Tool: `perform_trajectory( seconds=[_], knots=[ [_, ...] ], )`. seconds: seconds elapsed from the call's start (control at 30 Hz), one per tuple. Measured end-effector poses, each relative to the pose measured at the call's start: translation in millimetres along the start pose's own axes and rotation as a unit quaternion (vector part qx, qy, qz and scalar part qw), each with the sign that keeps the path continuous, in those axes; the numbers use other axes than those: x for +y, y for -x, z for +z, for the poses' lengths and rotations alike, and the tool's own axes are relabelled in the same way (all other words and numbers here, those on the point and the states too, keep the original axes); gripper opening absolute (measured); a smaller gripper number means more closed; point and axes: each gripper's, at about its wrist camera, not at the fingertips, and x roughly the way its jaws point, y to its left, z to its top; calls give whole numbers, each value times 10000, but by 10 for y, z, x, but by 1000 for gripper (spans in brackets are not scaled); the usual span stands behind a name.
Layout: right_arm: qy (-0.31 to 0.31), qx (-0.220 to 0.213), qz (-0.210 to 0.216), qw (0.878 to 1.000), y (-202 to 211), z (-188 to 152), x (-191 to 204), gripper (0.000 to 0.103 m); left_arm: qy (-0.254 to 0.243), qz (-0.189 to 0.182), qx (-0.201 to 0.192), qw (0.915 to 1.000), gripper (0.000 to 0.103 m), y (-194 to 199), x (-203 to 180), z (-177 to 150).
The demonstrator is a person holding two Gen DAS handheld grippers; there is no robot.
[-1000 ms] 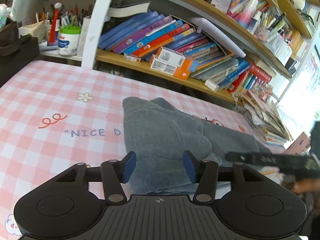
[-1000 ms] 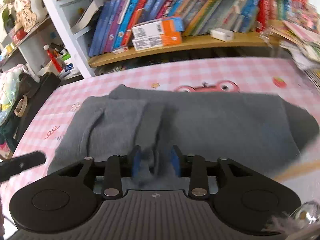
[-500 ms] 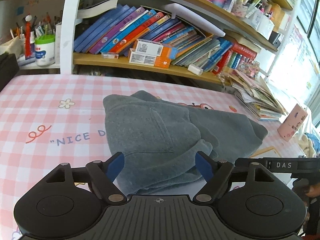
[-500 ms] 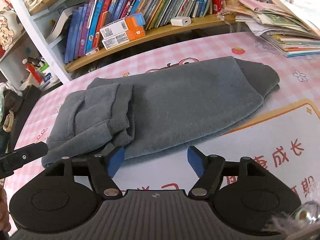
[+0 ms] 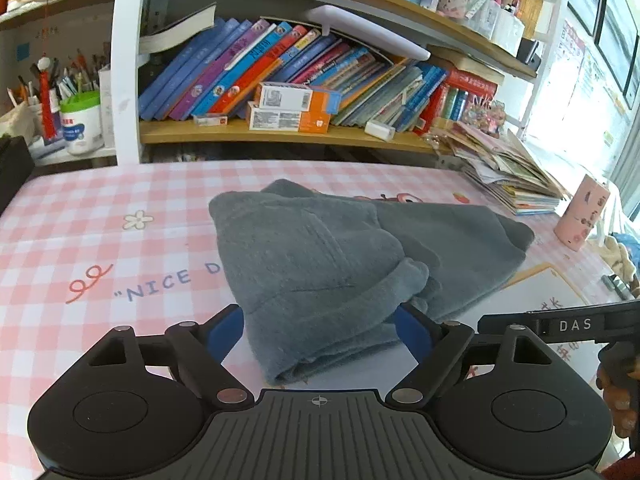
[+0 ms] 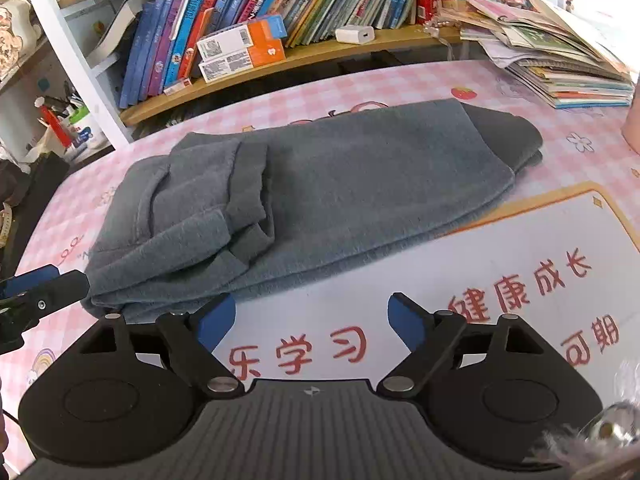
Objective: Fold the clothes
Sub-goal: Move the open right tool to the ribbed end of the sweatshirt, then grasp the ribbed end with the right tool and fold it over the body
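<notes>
A grey fleece garment [image 5: 320, 248] lies folded on the pink checked tablecloth [image 5: 100, 232], with a sleeve and cuff doubled over its left part [image 6: 224, 200]. My left gripper [image 5: 318, 332] is open, its blue fingertips [image 5: 224, 330] straddling the garment's near left corner without pinching it. My right gripper [image 6: 310, 318] is open too and hangs over the white printed mat [image 6: 520, 248], just in front of the garment's near edge. Nothing sits between either pair of fingers. A finger of the other gripper shows at each view's edge [image 5: 560, 324] [image 6: 40, 286].
A bookshelf [image 5: 280, 136] full of books and orange boxes runs along the table's far edge. A stack of magazines [image 6: 560, 68] and a pink cup [image 5: 582, 218] stand at the right. A green-lidded tub [image 5: 80, 124] and a dark object [image 5: 12, 164] sit at the far left.
The right gripper let go of the grey fabric it was pinching and opened wide. Both grippers drew back toward the near edge, and the left one opened wider. The garment now lies flat.
</notes>
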Motion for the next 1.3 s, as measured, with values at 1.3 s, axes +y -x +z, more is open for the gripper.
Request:
perform_trajectory(
  seconds=[1.3],
  knots=[
    [-2133, 447, 1394, 9660, -718, 926, -2039, 51, 97, 1666, 209, 9857, 89, -447, -1520, -108]
  ],
)
